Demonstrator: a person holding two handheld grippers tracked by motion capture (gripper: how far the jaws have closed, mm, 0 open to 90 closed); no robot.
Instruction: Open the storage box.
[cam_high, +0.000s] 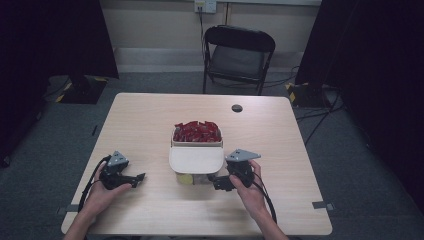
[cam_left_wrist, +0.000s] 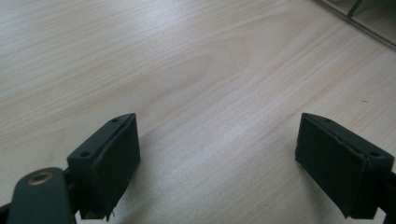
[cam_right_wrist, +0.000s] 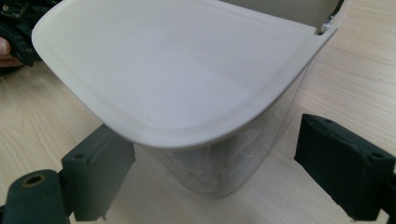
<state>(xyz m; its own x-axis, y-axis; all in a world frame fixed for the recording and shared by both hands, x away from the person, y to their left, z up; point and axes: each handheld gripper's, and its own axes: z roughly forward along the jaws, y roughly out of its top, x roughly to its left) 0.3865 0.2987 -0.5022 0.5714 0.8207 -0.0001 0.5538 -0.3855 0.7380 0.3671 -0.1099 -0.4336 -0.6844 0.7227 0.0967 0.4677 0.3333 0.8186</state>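
Container (cam_high: 196, 159) sits between right gripper's (cam_high: 214, 182) parted jaws.

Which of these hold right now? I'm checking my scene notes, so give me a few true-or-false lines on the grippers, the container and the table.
1. The left gripper is open over bare table. True.
2. The right gripper is shut on the lid. False: its jaws stand open on either side of the clear container.
3. The container's back part holds red packets. True.
4. The chair stands on the table. False: it stands on the floor beyond the table.
5. The lid is black. False: it is off-white.
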